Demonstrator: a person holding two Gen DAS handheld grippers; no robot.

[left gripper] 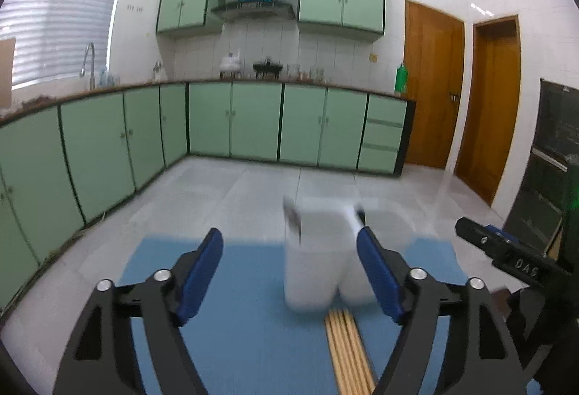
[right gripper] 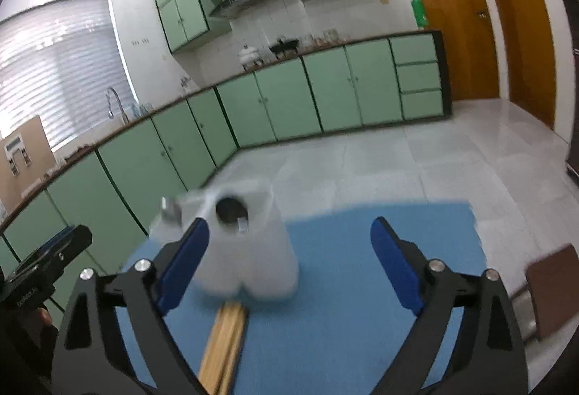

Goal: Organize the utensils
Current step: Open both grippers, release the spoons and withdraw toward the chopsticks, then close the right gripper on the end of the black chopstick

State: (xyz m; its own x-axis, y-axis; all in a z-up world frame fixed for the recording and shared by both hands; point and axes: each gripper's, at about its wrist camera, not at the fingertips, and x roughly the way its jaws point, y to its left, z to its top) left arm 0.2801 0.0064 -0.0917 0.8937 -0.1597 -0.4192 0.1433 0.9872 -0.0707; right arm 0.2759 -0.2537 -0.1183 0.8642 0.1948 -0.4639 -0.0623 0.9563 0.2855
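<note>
A white two-compartment utensil holder (left gripper: 318,257) stands on a blue mat (left gripper: 239,333); it also shows in the right wrist view (right gripper: 249,250), blurred, with a dark utensil end in one compartment. A bundle of wooden chopsticks (left gripper: 347,351) lies on the mat in front of it, also in the right wrist view (right gripper: 224,344). My left gripper (left gripper: 289,272) is open and empty, the holder just inside its right finger. My right gripper (right gripper: 289,264) is open and empty, the holder beside its left finger.
The mat (right gripper: 362,250) lies on a white table. A brown board (right gripper: 553,290) lies at the table's right edge. Green kitchen cabinets (left gripper: 253,120) and wooden doors (left gripper: 434,84) stand beyond the tiled floor. The right gripper's body (left gripper: 506,250) shows at right in the left wrist view.
</note>
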